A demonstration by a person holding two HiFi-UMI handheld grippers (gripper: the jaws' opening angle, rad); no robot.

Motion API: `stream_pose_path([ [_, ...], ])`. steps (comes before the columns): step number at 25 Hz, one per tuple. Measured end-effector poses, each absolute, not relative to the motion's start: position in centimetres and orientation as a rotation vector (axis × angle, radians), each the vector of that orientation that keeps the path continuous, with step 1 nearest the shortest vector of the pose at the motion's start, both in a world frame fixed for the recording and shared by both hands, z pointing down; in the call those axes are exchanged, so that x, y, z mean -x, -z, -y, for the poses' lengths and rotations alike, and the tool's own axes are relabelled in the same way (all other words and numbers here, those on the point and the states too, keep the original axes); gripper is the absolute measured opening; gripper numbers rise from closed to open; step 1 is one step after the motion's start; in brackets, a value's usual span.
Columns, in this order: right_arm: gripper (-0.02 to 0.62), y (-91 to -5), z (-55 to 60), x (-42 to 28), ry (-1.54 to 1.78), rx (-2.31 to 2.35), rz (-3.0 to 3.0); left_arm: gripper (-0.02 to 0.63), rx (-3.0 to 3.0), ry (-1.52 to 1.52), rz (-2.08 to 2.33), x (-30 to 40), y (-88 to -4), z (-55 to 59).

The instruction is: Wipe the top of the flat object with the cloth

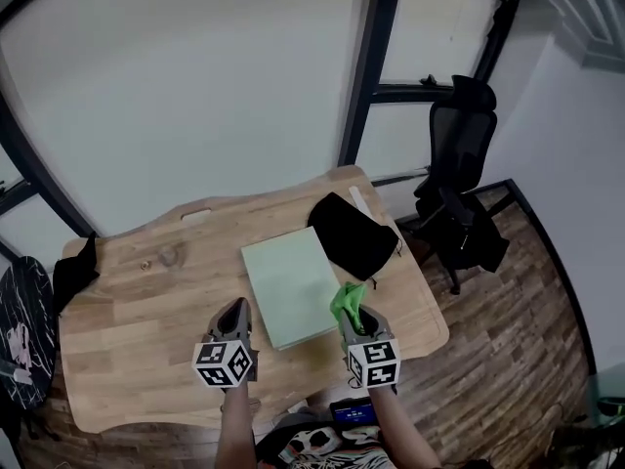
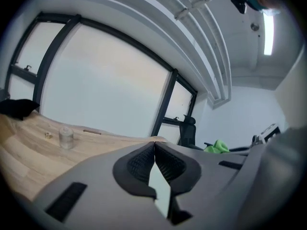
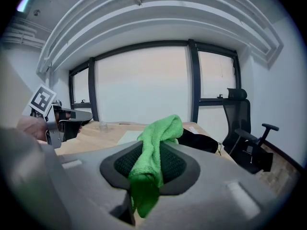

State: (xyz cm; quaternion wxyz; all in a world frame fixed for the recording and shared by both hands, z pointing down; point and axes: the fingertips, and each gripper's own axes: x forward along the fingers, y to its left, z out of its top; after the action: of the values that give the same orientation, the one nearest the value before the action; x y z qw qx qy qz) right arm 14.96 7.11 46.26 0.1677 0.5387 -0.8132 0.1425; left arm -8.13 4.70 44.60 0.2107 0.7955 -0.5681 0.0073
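A pale green flat pad (image 1: 293,281) lies in the middle of the wooden table (image 1: 137,311). My right gripper (image 1: 355,313) is held above the pad's near right corner, shut on a bright green cloth (image 1: 347,301) that bunches up out of its jaws (image 3: 156,143). My left gripper (image 1: 234,318) hovers to the left of the pad's near edge, jaws shut with nothing between them (image 2: 154,152). In the left gripper view the cloth (image 2: 217,146) shows at the right.
A black pouch (image 1: 354,234) lies partly over the pad's far right corner. A small clear jar (image 1: 169,255) stands at the left of the table. A black office chair (image 1: 459,179) is off the table's right, and a dark cloth (image 1: 73,272) hangs at the left edge.
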Motion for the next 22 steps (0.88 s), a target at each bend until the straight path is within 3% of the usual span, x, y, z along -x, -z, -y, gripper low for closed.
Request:
stream_pose_path([
  [14,0.089,-46.8,-0.9,-11.9,-0.378,-1.471,2.338,0.007,-2.273,0.070,1.580,10.2,-42.6,0.6],
  [22,0.089,-48.7,2.3,-10.9,-0.378,-1.425,2.316,0.008,-2.175,0.032,1.550,11.1,-46.6,2.8],
])
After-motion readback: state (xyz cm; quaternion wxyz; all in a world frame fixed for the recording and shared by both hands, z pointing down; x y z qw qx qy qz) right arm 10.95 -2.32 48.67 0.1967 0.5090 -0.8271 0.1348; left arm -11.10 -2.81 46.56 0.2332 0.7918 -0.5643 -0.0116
